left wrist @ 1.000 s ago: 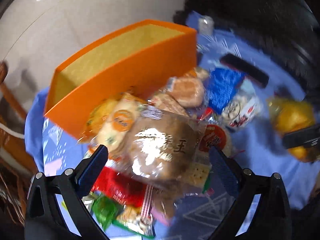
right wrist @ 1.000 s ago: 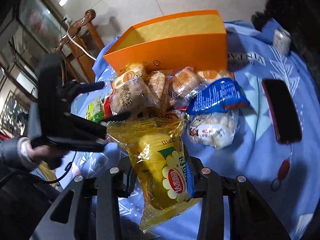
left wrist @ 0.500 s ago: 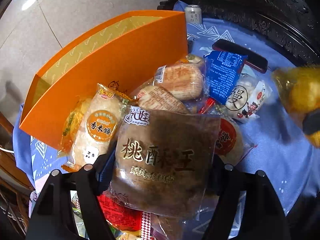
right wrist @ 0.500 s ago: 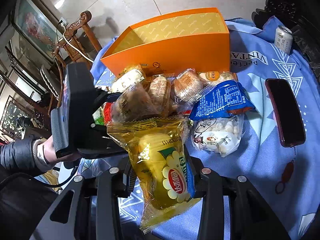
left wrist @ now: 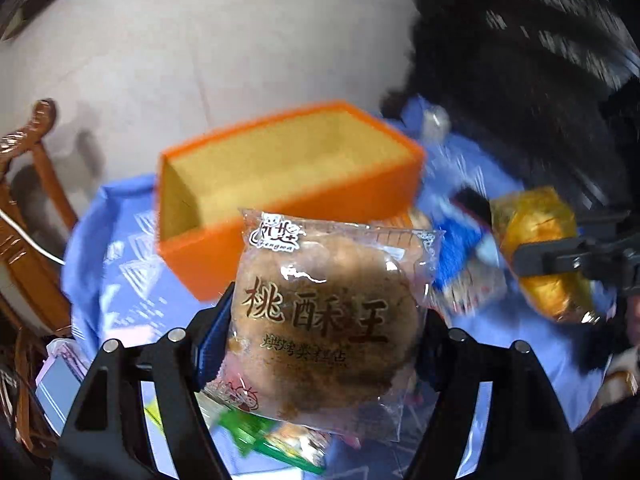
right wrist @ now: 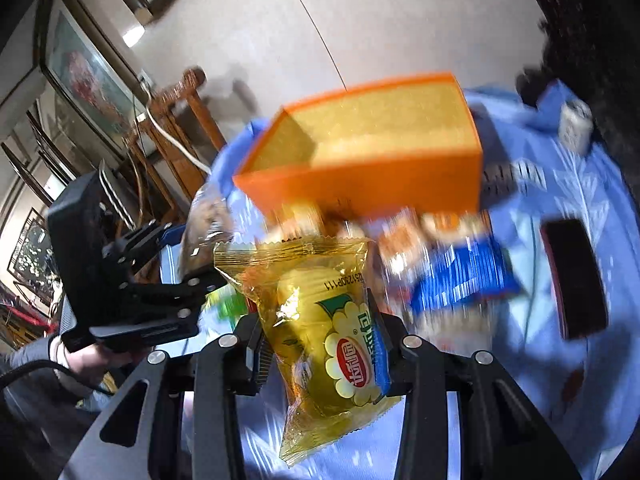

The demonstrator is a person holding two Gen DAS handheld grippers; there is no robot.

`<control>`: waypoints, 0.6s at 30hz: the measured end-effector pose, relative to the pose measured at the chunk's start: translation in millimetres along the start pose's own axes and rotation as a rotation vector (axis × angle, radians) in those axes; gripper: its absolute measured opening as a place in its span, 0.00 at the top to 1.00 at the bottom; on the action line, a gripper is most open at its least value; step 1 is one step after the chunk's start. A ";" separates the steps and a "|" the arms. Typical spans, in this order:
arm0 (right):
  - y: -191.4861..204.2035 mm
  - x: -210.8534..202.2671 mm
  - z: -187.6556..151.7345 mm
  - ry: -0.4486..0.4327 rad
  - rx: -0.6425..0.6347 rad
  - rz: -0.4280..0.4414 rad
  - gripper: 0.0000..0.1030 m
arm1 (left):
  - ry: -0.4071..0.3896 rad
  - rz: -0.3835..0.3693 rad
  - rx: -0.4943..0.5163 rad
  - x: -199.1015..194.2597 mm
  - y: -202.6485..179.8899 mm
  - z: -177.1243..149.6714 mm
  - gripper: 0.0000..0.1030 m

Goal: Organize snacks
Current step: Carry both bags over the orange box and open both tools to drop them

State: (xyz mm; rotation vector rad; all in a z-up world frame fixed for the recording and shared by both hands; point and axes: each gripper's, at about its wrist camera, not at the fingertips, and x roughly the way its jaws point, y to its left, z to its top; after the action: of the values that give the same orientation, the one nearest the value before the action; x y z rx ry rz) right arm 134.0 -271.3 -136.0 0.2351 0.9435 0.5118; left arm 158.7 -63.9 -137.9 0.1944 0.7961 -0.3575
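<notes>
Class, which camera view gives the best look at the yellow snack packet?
The right wrist view: the yellow snack packet fills the centre, its logo readable, clamped in the right gripper. The left wrist view shows it only small and blurred at the right edge.

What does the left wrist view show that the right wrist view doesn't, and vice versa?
Left wrist only: the printed front of the brown pastry pack clamped in the left gripper, and the pink and white item at the table's near left edge.

Right wrist only: the printed front of the yellow cake pack clamped in the right gripper, the hand holding the left gripper, the framed pictures on the wall, and the whole dark phone.

Both: the empty orange box, the blue cloth, the blurred snack pile, the small can and the wooden chair.
</notes>
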 end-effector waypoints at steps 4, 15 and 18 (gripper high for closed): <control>6.1 -0.7 49.2 -0.107 -0.007 -0.007 0.61 | -0.061 0.030 -0.081 -7.0 31.8 45.3 0.30; -9.4 44.8 172.8 -0.205 -0.038 -0.135 0.46 | -0.103 0.106 -0.126 45.2 92.3 155.3 0.08; -11.6 54.4 188.9 -0.207 -0.021 -0.210 0.15 | -0.090 0.220 -0.126 53.3 97.2 167.3 0.04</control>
State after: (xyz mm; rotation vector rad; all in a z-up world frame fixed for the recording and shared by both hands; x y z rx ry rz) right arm 318.5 -248.0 -71.2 0.1637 0.7503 0.2973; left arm 341.1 -37.7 -58.3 0.1449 0.6985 -0.1068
